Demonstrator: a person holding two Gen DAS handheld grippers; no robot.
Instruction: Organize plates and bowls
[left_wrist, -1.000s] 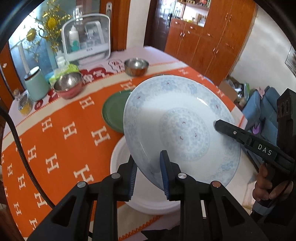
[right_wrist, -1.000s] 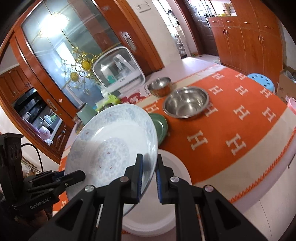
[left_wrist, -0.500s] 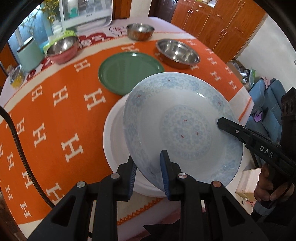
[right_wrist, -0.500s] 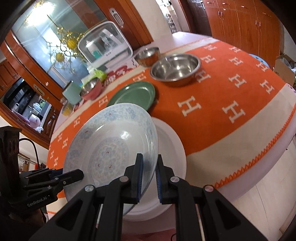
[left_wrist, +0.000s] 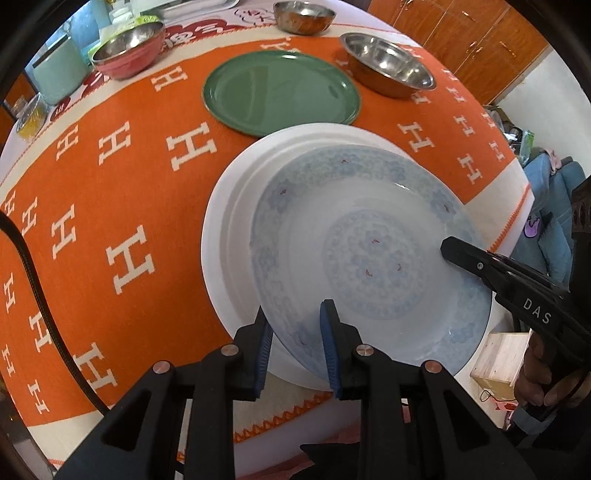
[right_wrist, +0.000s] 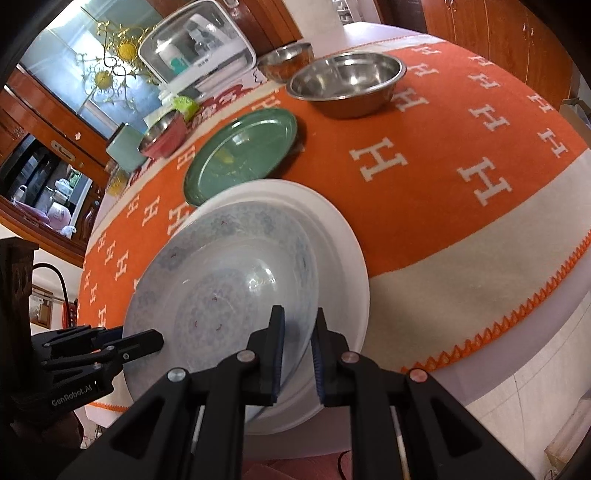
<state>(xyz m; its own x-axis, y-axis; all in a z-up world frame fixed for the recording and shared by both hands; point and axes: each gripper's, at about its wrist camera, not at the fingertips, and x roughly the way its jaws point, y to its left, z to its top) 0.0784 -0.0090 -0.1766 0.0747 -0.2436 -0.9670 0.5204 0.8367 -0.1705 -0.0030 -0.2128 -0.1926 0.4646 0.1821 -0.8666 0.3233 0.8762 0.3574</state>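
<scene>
Both sets of jaws clamp the patterned plate (left_wrist: 369, 251) by its rim: left gripper (left_wrist: 295, 347) near edge, right gripper (right_wrist: 297, 354) opposite. It hangs tilted over the white plate (left_wrist: 229, 221) on the desk. Level it, centre it, release together. Writing: "DAS", "GenRobot.AI".

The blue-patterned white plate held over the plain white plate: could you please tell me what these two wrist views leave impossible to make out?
- Whether the blue-patterned white plate already rests on the plain white plate: both views, the upper plate hides the contact.
- Near rim of the plain white plate: left wrist view, covered by the left hand-held gripper.
- Contents of the small steel bowl at the back: too far away, right wrist view.
</scene>
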